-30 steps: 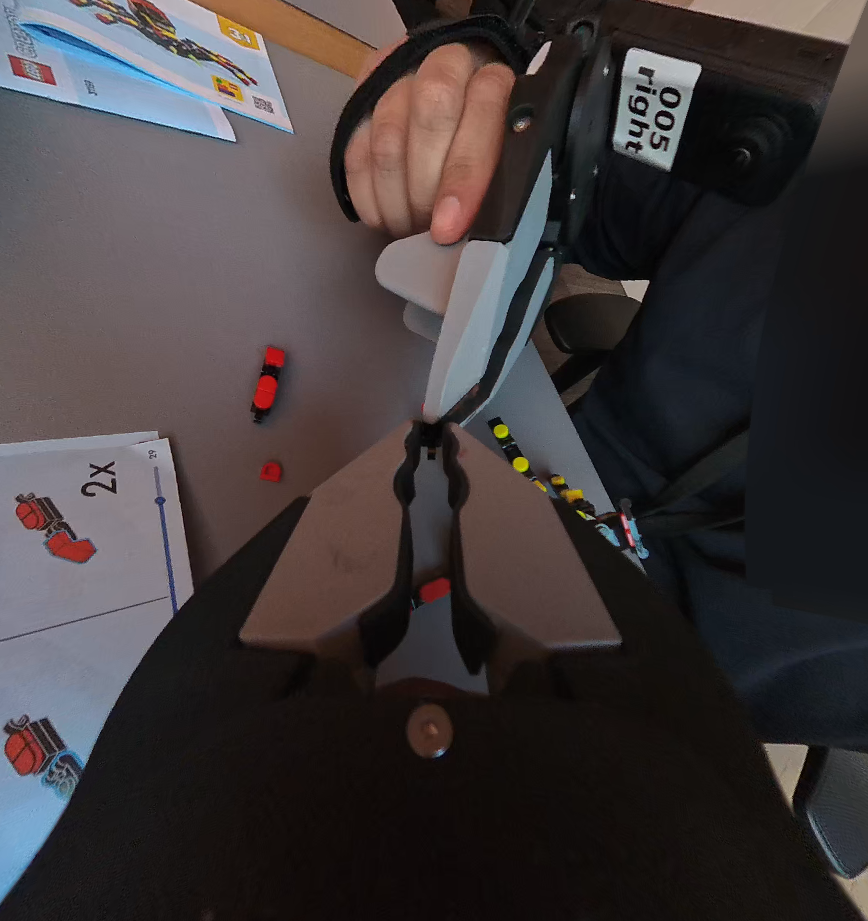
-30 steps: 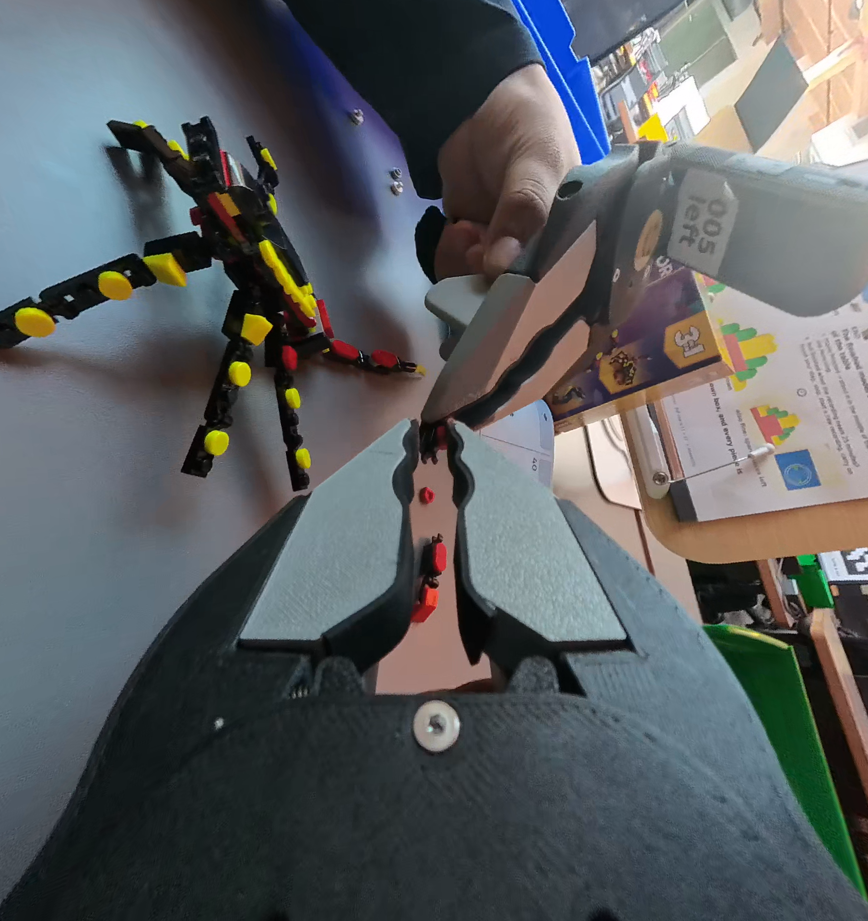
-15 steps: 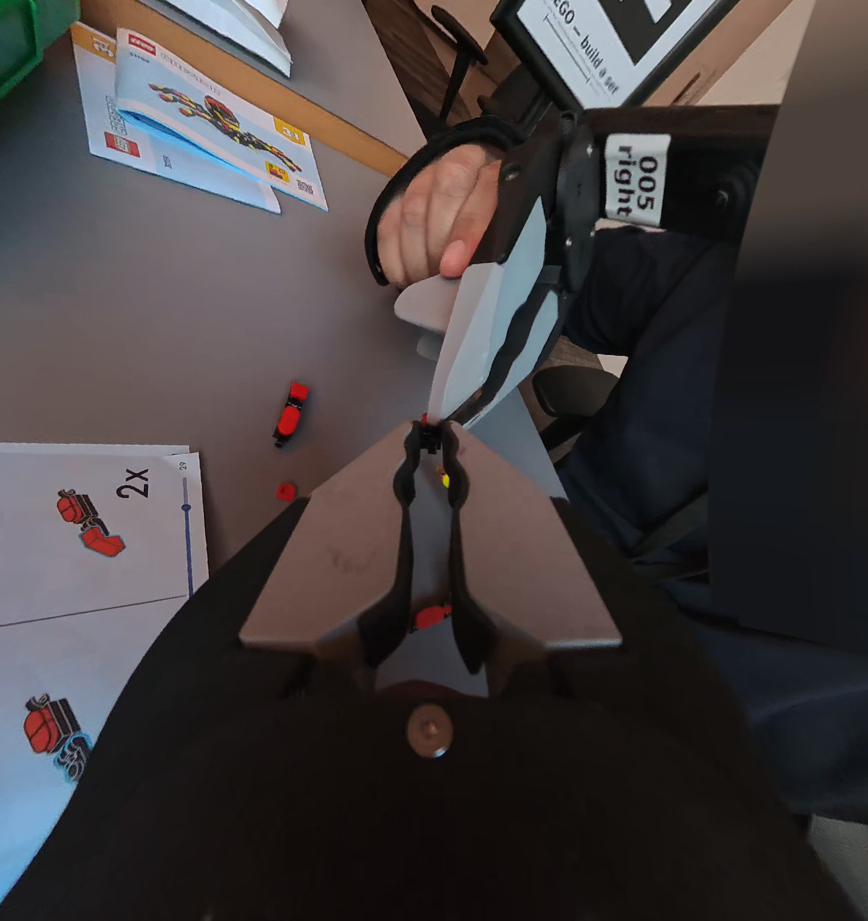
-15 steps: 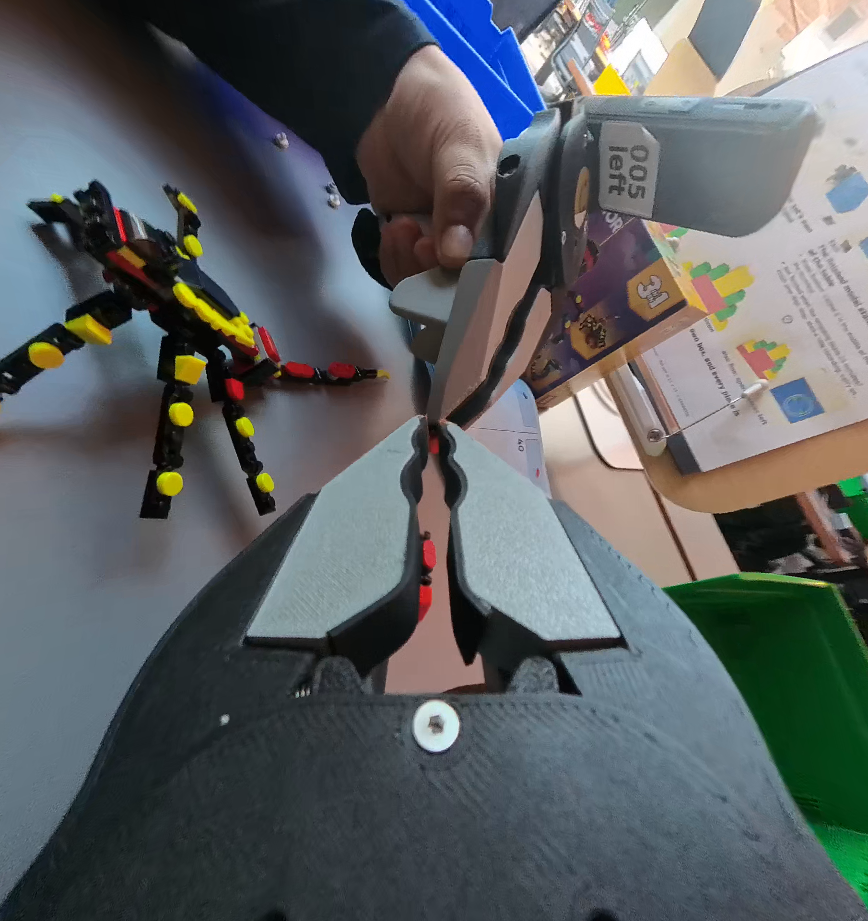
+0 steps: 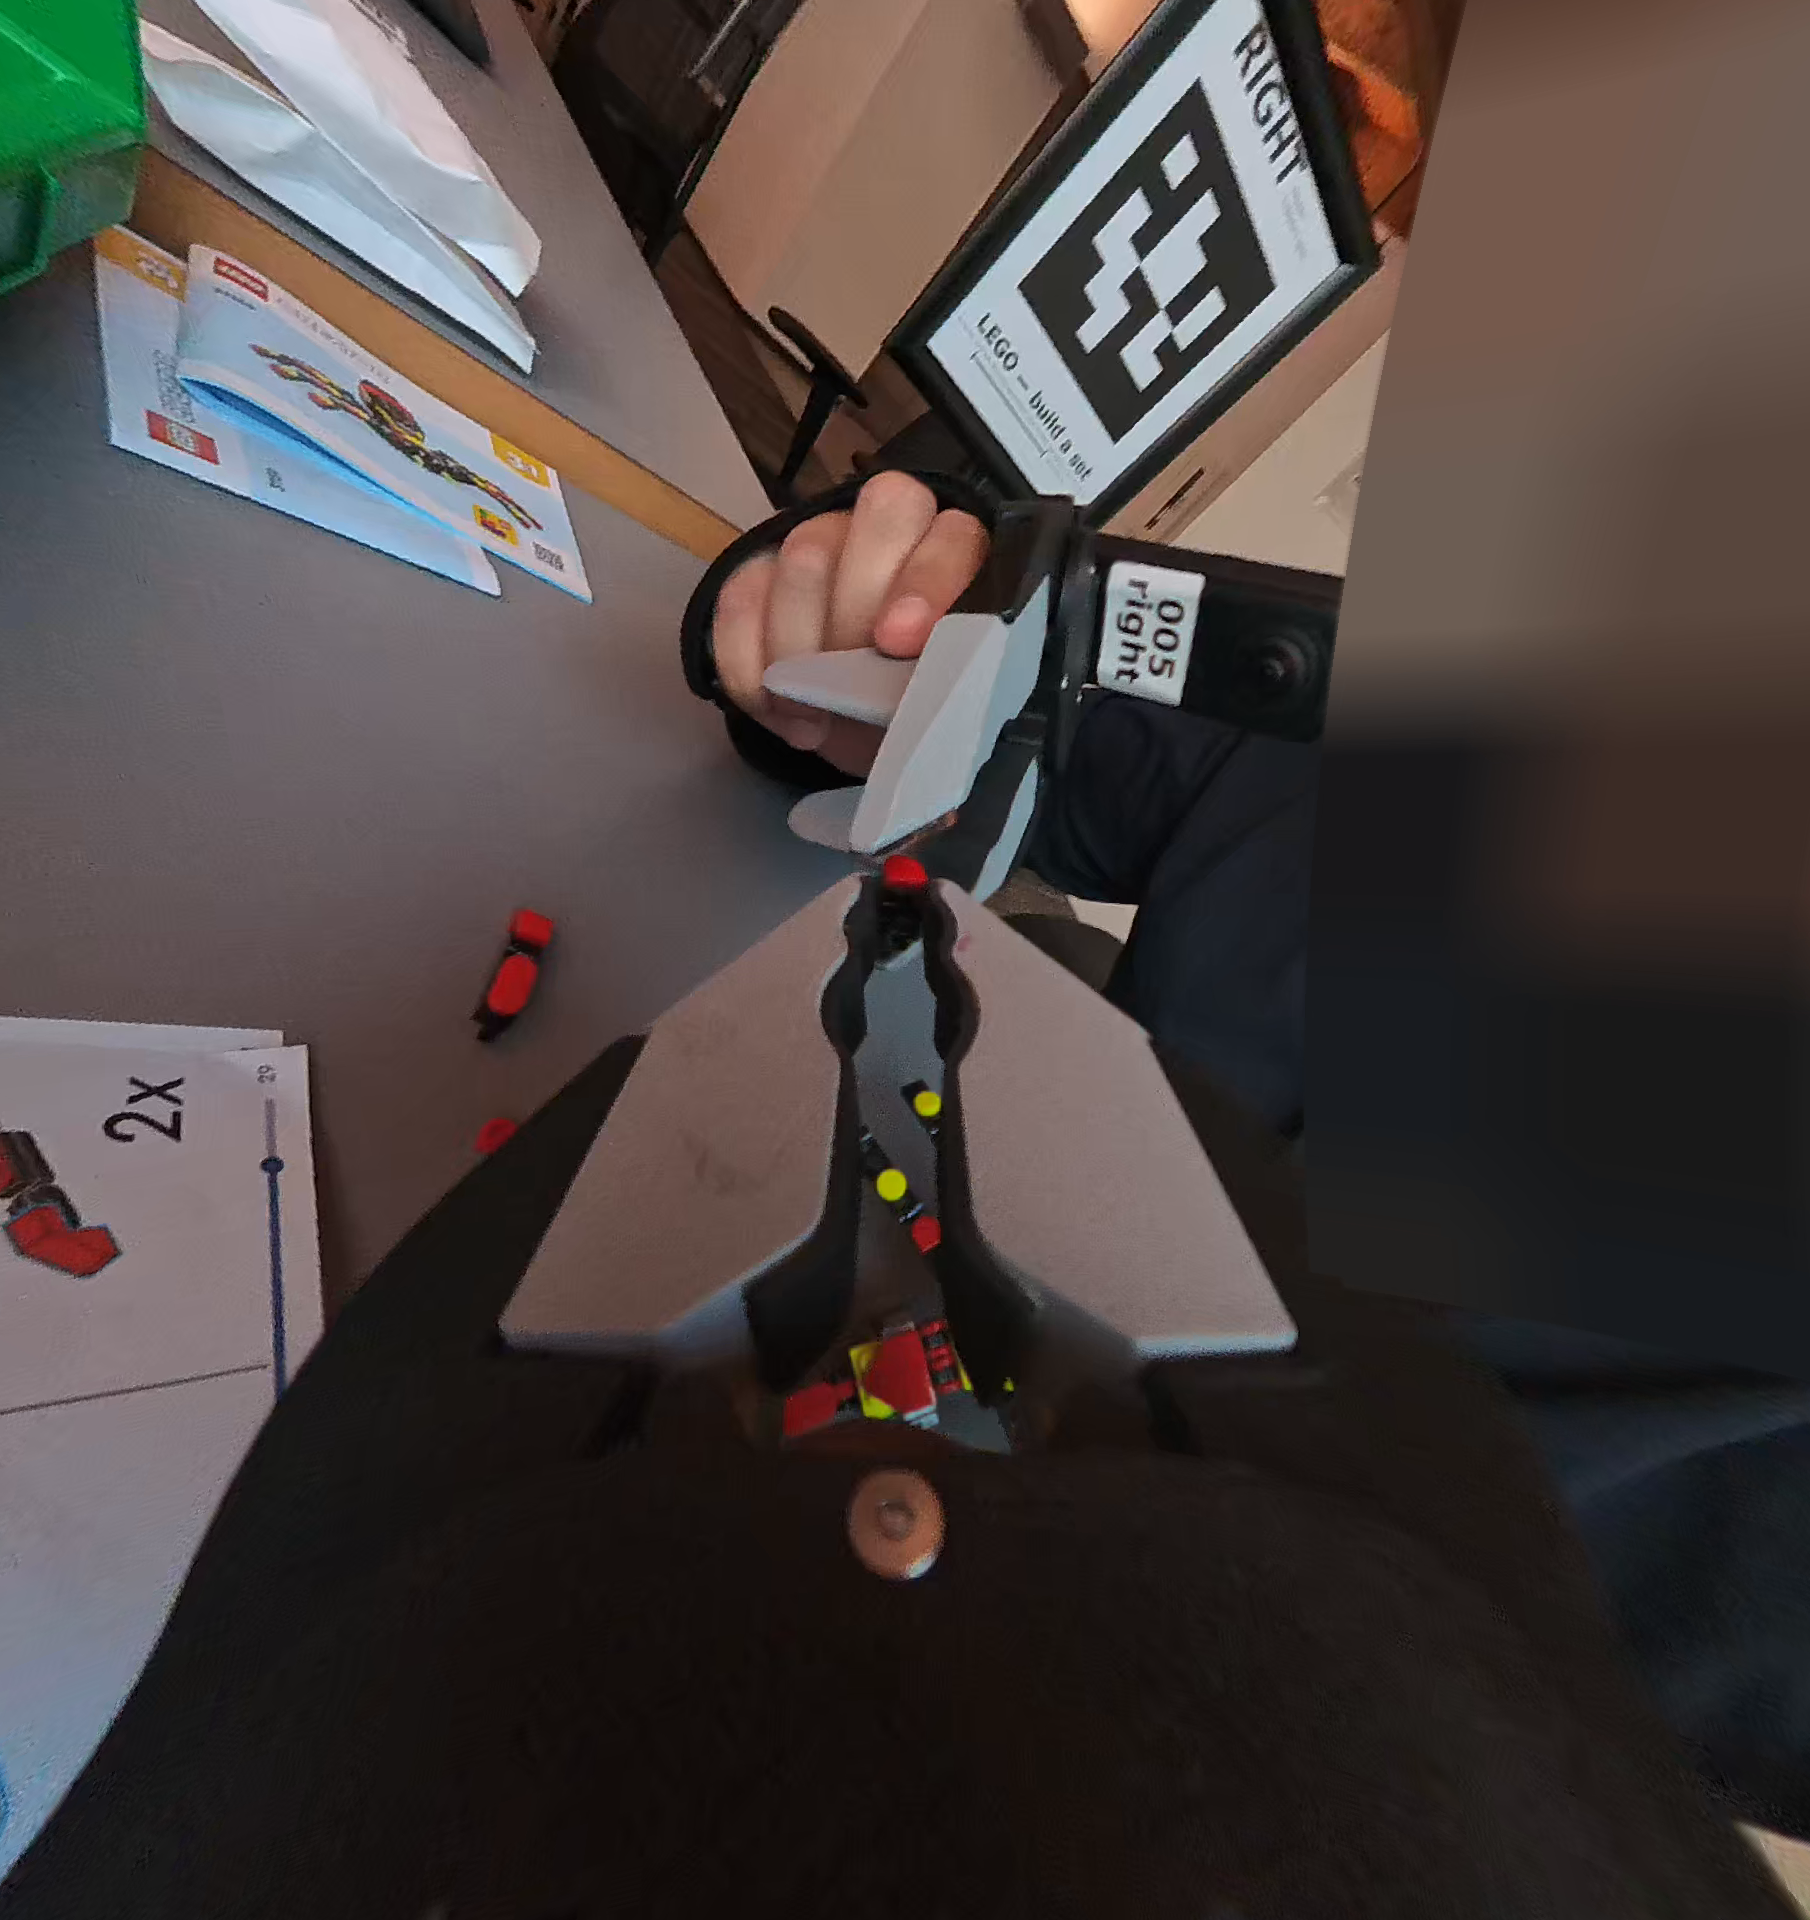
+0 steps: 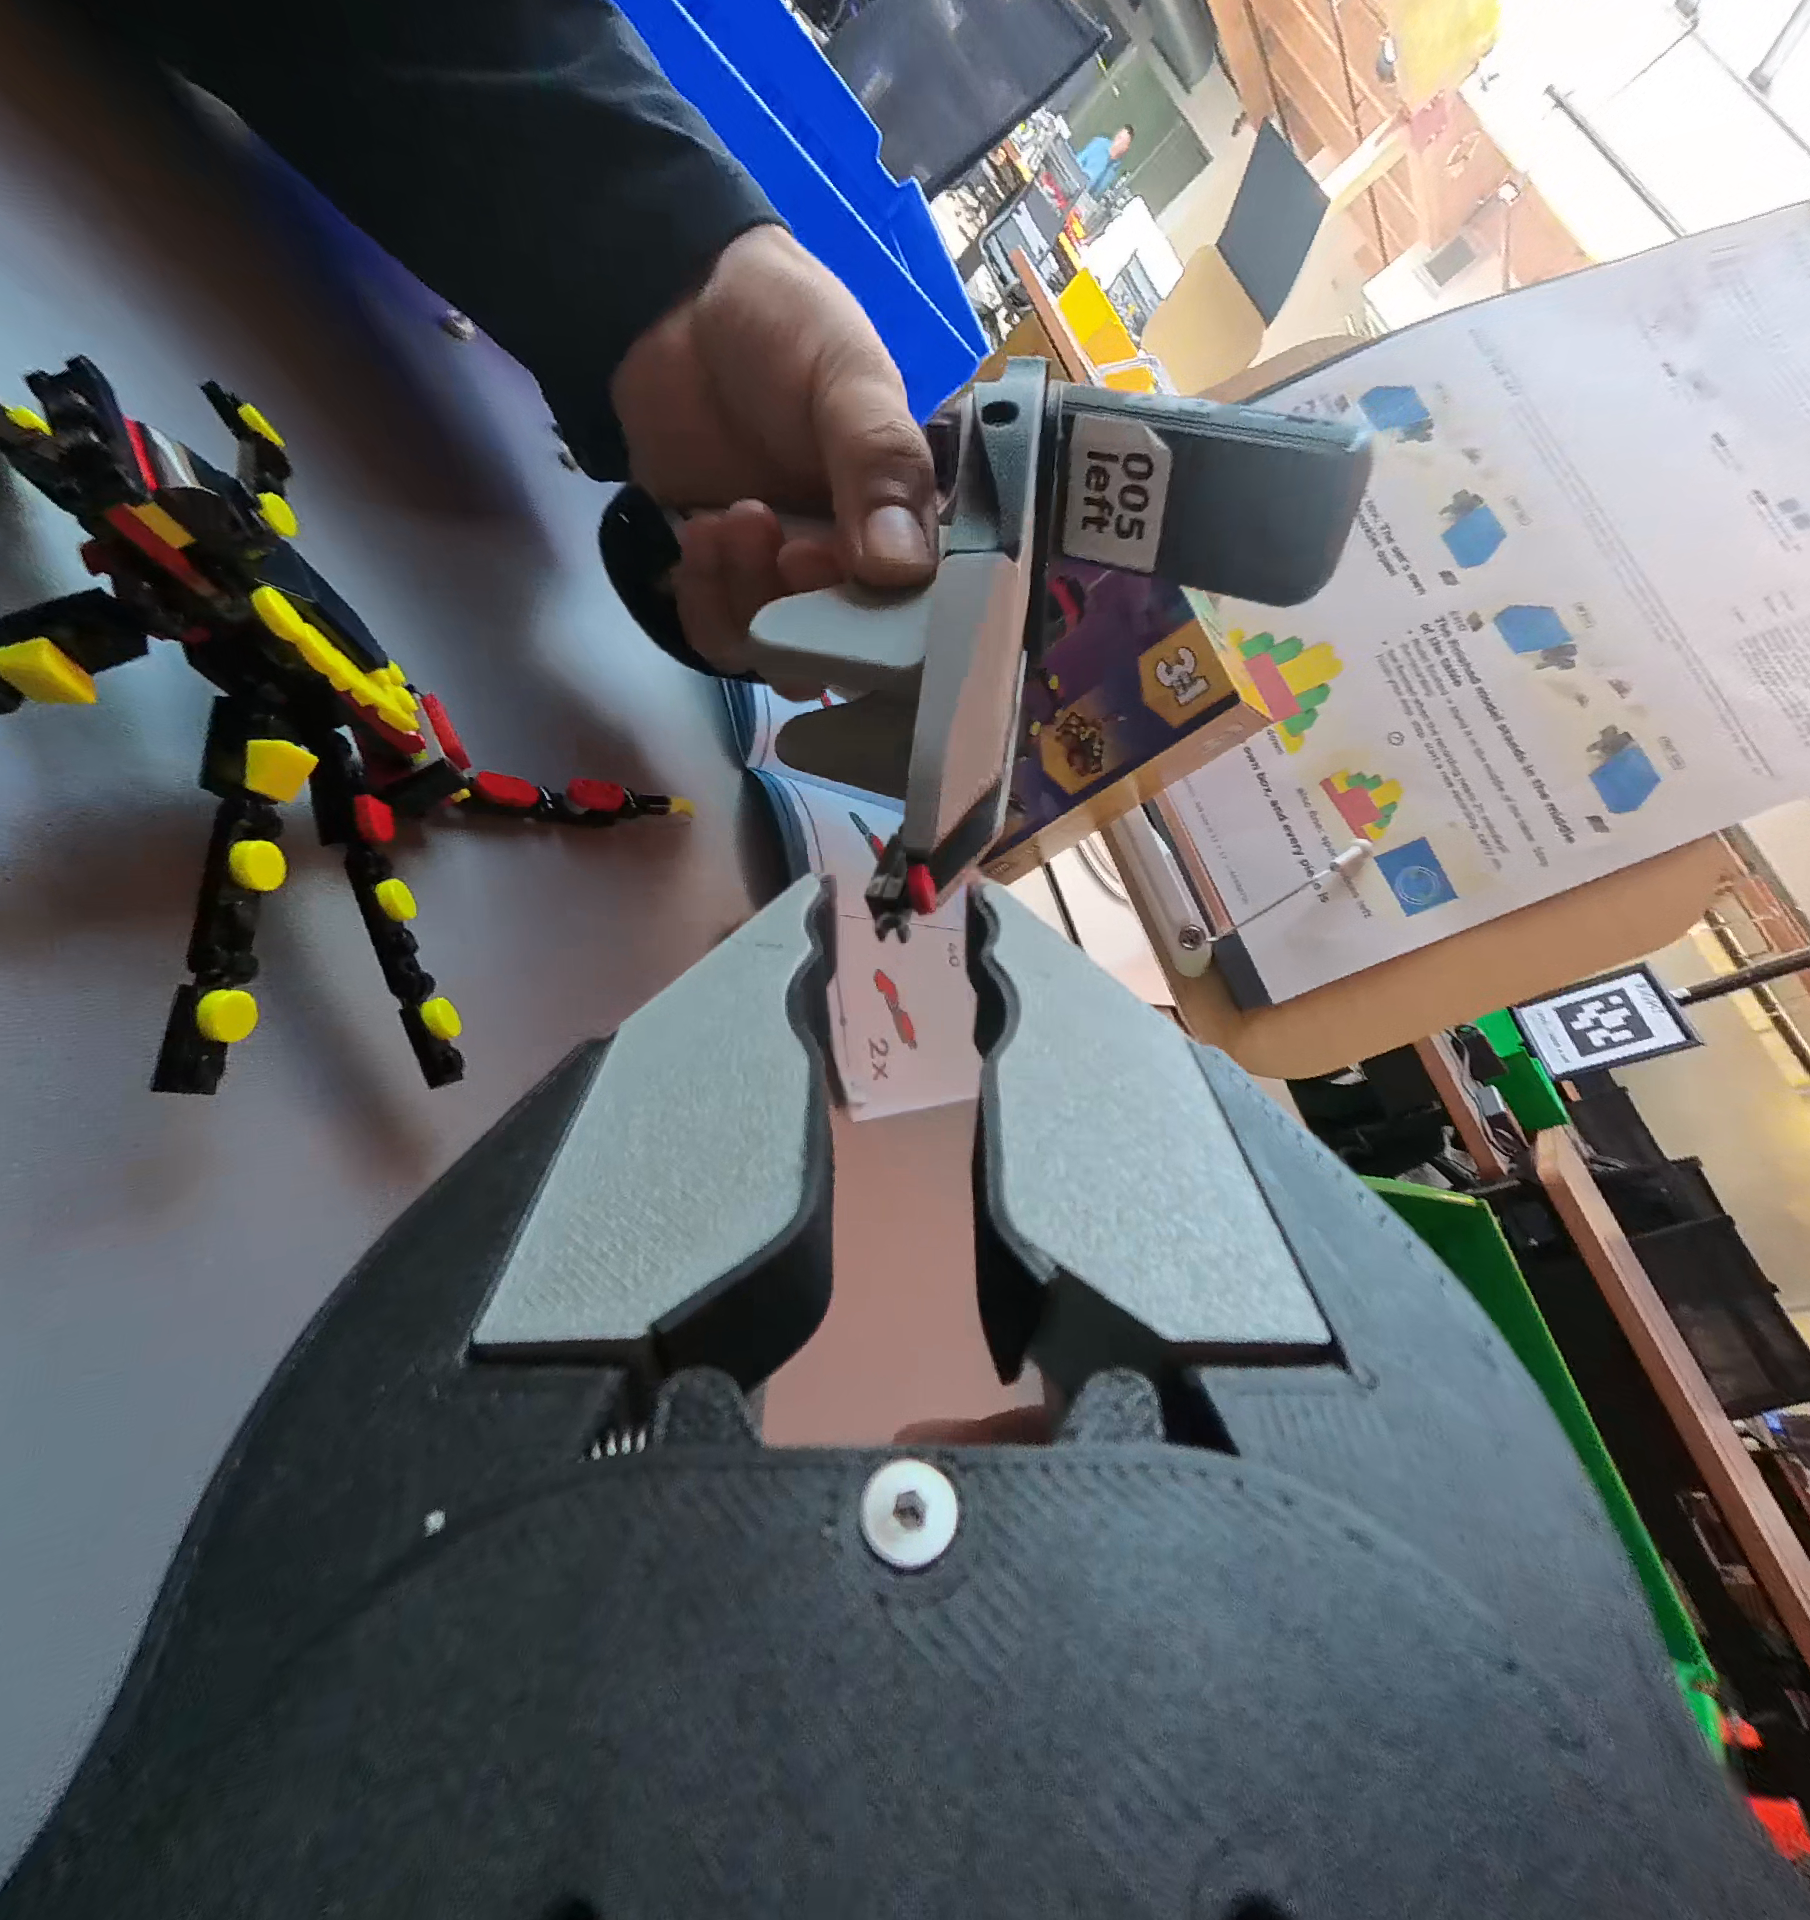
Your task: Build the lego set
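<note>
On the matte grey tabletop (image 5: 257, 748), edged with a pale wood strip, papers and loose bricks lie spread out, and past the edge the room shows stacked blue plastic bins (image 6: 807, 156), green plastic crates (image 6: 1483, 1309) and a white printed sheet on a wooden board (image 6: 1566, 582). A black-framed sign with a black-and-white square marker (image 5: 1150, 270) stands behind the tabletop.

Two closed instruction booklets (image 5: 340, 436) lie overlapped at the far side, and one open instruction book (image 5: 101, 1247) lies near the left claw. One purple set box (image 6: 1098, 727) stands beyond the left claw in the right wrist view.

One large black, yellow and red brick scorpion model (image 6: 246, 665) rests on the tabletop, with jointed black legs carrying round yellow studs and a tail of red pieces ending in a yellow tip. Two loose items lie apart from it: a short red-and-black brick limb (image 5: 511, 971) and, near it, a tiny red piece (image 5: 494, 1135).

The left claw (image 5: 896, 920) is closed on a small black-and-red brick assembly (image 5: 903, 878), held in the air above the tabletop; its red stud pokes out past the tips. The right claw (image 6: 901, 914) stands spread, its fingers on either side of that assembly without touching it. Each claw is held by one bare hand, the right hand (image 5: 839, 613) and the left hand (image 6: 776, 457), the latter coming out of a dark sleeve.
</note>
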Tool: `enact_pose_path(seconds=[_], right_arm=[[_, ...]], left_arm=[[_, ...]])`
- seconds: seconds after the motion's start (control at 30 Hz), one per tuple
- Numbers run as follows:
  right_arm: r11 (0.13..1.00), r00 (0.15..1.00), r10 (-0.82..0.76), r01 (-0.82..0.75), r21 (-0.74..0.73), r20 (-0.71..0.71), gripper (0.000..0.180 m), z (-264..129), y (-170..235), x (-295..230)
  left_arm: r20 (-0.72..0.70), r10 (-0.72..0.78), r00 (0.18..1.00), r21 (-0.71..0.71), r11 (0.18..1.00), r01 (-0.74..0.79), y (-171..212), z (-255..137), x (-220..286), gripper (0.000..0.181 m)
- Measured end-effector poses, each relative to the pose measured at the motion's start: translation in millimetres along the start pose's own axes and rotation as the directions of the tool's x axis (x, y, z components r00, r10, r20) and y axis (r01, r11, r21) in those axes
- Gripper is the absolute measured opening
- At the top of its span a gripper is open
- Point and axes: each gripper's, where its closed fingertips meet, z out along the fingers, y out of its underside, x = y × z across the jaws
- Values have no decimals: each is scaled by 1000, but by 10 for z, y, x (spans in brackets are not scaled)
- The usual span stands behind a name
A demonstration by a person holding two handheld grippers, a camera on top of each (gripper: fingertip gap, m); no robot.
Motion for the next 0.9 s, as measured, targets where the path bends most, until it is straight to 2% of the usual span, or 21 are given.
enact_pose_path(seconds=[0.17,0.37,0.53,0.7,0.9], right_arm=[[998,997,-57,57,1,-54,10,-34,-38,51],[996,993,-87,86,-8,-74,10,-47,-48,68],[989,987,-137,132,-67,-78,9,-33,2,45],[984,988,-144,136,-118,-57,8,-10,81,15],[979,984,-169,161,-123,-61,7,-10,82,18]], left_arm=[[-44,-15,999,30,999,16,-36,16,64,6],[-39,-9,999,27,1000,10,-32,14,56,6],[7,25,1000,-7,1000,-25,-2,17,19,6],[120,118,986,-87,990,-108,46,17,-61,6],[185,177,967,-142,978,-152,55,25,-68,7]])
